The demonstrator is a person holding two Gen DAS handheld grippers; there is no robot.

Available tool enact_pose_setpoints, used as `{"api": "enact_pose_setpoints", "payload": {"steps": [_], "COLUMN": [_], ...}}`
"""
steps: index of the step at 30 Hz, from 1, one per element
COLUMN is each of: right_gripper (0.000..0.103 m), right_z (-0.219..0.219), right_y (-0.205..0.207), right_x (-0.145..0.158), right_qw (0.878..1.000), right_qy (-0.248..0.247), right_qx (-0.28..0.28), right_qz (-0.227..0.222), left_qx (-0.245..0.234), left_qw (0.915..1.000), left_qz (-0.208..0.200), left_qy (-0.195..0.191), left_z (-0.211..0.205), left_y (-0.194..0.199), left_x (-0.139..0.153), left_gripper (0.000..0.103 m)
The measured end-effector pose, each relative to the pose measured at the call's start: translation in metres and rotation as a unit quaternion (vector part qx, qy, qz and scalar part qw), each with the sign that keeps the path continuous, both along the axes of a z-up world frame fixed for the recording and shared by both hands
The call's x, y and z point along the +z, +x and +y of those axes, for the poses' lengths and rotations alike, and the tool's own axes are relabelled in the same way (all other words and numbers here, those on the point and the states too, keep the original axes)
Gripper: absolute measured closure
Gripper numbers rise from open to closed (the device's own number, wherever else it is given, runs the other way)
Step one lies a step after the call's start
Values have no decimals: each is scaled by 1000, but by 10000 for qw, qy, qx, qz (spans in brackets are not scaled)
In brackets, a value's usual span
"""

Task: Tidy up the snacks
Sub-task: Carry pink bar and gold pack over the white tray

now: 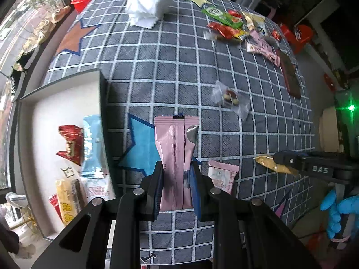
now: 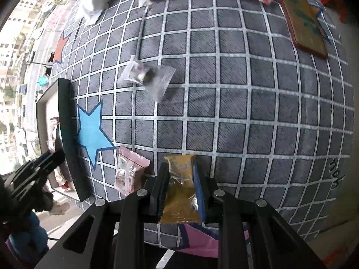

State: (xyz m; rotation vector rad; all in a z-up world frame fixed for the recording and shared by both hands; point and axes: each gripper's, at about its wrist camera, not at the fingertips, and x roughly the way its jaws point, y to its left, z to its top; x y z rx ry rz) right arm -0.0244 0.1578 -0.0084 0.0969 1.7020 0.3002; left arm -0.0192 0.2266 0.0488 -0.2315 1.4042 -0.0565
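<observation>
Between the left gripper's (image 1: pixel 177 179) matt black plastic fingers sits a glossy pink foil sachet (image 1: pixel 174 154). The right gripper (image 2: pixel 180 183) pinches a shiny golden plastic wrapper (image 2: pixel 180 192) (creased, partly transparent). Beneath both lies a matt woven tablecloth (image 2: pixel 246 89); ahead, a clear crinkled packet (image 2: pixel 147 76).

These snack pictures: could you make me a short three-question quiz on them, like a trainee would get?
1. True or false: the left gripper is shut on a pink packet.
2. What does the right gripper hold? A) a red bag B) a gold packet C) nothing
3. Fill in: the white box lies beside the ____ star printed on the cloth.

Key: 1 true; 2 B; 3 blue.
</observation>
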Motion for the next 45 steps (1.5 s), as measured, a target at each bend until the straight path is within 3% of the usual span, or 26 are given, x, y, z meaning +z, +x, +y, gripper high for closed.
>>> {"api": "enact_pose_setpoints", "payload": {"steps": [5, 6, 7, 8, 9, 14, 19, 20, 26, 30, 37, 45], "right_gripper": [78, 73, 65, 39, 31, 32, 65, 79, 80, 80, 80, 80], "right_z": [-1, 0, 1, 3, 3, 7, 26, 27, 19, 38, 134, 250], "right_y": [-6, -8, -11, -13, -16, -24, -31, -32, -24, -12, -5, -35], "right_x": [-24, -28, -34, -37, -38, -51, -59, -58, -34, -8, 30, 39], "right_qw": [9990, 9986, 9979, 9975, 9970, 9955, 9900, 9899, 9978, 9991, 9911, 9712], "right_qy": [-340, -386, -469, -532, -629, -804, -1144, -1147, -559, -163, 498, 1034], "right_qx": [119, 171, 255, 297, 354, 448, 817, 821, 280, 385, 1224, 2146], "right_qz": [279, 314, 367, 361, 285, 237, 107, 103, 199, 17, -183, -23], "left_qx": [151, 184, 212, 255, 292, 393, 444, 459, 692, 885, 1340, 1628], "left_qw": [9999, 9998, 9998, 9997, 9995, 9991, 9987, 9986, 9972, 9955, 9903, 9852], "left_qz": [-46, -44, -38, -22, -9, 8, 15, 20, 7, 1, 34, 247], "left_qy": [28, 42, 51, 64, 86, 149, 237, 243, 278, 324, 355, 470], "left_z": [16, 19, 22, 26, 29, 42, 52, 54, 74, 92, 126, 148], "left_y": [-7, -9, -11, -13, -15, -21, -27, -28, -36, -41, -54, -77], "left_x": [5, 5, 5, 5, 5, 5, 6, 5, 4, 1, -3, -18], "left_gripper": [78, 78, 78, 78, 78, 78, 78, 78, 78, 78, 78, 78]}}
